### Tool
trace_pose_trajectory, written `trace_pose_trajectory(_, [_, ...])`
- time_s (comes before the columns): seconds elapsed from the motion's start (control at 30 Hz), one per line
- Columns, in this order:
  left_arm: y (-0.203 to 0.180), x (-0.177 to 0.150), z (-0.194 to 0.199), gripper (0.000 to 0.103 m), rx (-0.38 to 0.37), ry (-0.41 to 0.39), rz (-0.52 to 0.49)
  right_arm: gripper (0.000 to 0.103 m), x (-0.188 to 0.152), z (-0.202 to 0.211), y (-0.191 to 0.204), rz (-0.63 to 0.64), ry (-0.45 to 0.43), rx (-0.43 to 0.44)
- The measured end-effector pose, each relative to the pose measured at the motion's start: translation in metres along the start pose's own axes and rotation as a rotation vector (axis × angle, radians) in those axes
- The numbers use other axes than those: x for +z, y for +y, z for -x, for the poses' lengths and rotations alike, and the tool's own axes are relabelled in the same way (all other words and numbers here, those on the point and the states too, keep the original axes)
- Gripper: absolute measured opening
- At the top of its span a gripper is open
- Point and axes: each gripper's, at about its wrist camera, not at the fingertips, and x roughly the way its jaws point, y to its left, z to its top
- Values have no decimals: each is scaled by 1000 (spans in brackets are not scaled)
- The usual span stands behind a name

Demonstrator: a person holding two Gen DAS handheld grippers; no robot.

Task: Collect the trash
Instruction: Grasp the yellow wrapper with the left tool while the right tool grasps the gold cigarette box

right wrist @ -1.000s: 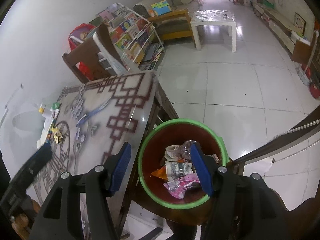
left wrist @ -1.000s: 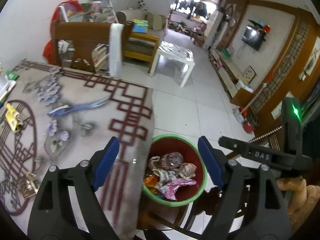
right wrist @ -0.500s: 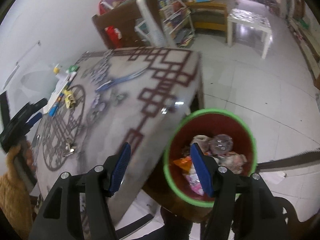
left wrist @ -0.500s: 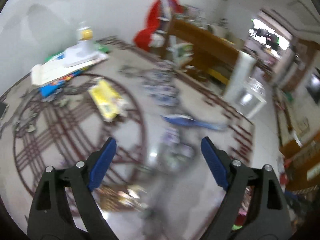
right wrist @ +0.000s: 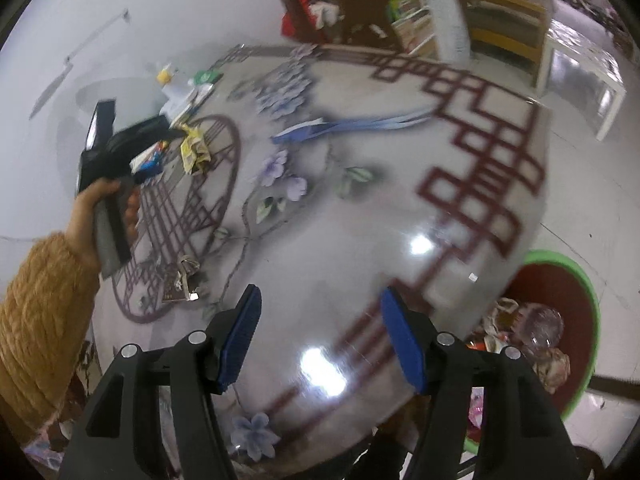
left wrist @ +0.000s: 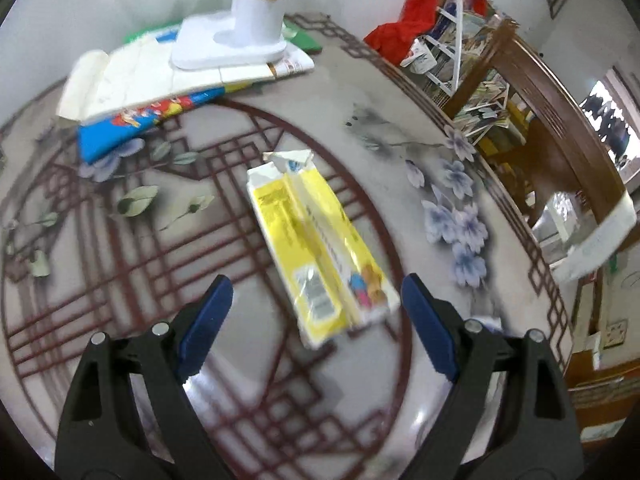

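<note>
Blue-padded jaws of the left gripper (left wrist: pixel 316 312) stand wide apart over the table (left wrist: pixel 400 168), with nothing clamped; the near end of a flattened yellow wrapper (left wrist: pixel 316 240) lies on the tabletop in the gap between the pads, and neither pad presses on it. The wrapper runs lengthwise away from the gripper, its torn white end farthest off. The right gripper (right wrist: pixel 320 336) hangs above a bare, glossy stretch of the same table with its jaws parted and empty, holding and touching nothing. In the right wrist view a hand (right wrist: pixel 108 208) in a mustard knitted sleeve (right wrist: pixel 40 312) grips the left tool's handle well off to the left, near the crumpled yellow wrapper (right wrist: pixel 194 148). A second scrap of trash (right wrist: pixel 180 284), brownish and crumpled, lies on the table between that hand and the right gripper. The tabletop is grey and shiny, printed with dark red lattice lines, a large red circle, pale purple flowers and a blue streak. At its far edge by the white wall lies a stack of papers and a blue picture book (left wrist: pixel 132 120), with a white stand (left wrist: pixel 236 40) holding a yellow roll on top. A green-rimmed red trash bin (right wrist: pixel 560 320), already holding wrappers, stands just past the table's corner at lower right. Beyond the table are a brown wooden chair (left wrist: pixel 560 128), a rack of books, something red, a white tiled floor (right wrist: pixel 592 176) and a small white side table.
</note>
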Motion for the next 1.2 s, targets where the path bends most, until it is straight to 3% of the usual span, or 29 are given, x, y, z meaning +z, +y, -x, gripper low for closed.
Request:
trace_pose_trajectory(0.13, [4, 11, -26, 84, 16, 40, 5, 61, 20, -29, 21, 96, 53, 25])
trace_pose_trajectory(0.23, [10, 13, -38, 83, -12, 61, 22, 61, 35, -54, 47, 219, 109, 58])
trace_pose_trajectory(0.3, [10, 14, -42, 55, -19, 63, -8, 61, 43, -72, 68, 310, 151, 98])
trace_pose_trajectory(0.43, [9, 15, -37, 49, -51, 66, -81, 61, 52, -105, 113, 498, 214, 163])
trace_pose_trajectory(0.63, [37, 2, -11, 48, -27, 56, -158, 68, 38, -140, 170, 759, 305, 262])
trace_pose_trajectory(0.87, [76, -19, 1, 52, -1, 67, -127, 69, 19, -171, 186, 855, 378, 263])
trace_pose_trajectory(0.93, [80, -22, 0, 54, 7, 66, -127, 66, 16, -170, 186, 867, 367, 257])
trace_pose_trajectory(0.97, [81, -23, -1, 55, 8, 63, -126, 56, 16, -170, 185, 861, 369, 263])
trace_pose_trajectory(1.03, [79, -24, -2, 56, 13, 54, -124, 48, 19, -169, 184, 810, 371, 280])
trace_pose_trajectory(1.1, [76, -25, -2, 56, 19, 51, -126, 30, 22, -166, 185, 786, 352, 275])
trace_pose_trajectory(1.2, [74, -28, -1, 51, 16, 47, -112, 20, 26, -158, 184, 740, 334, 277])
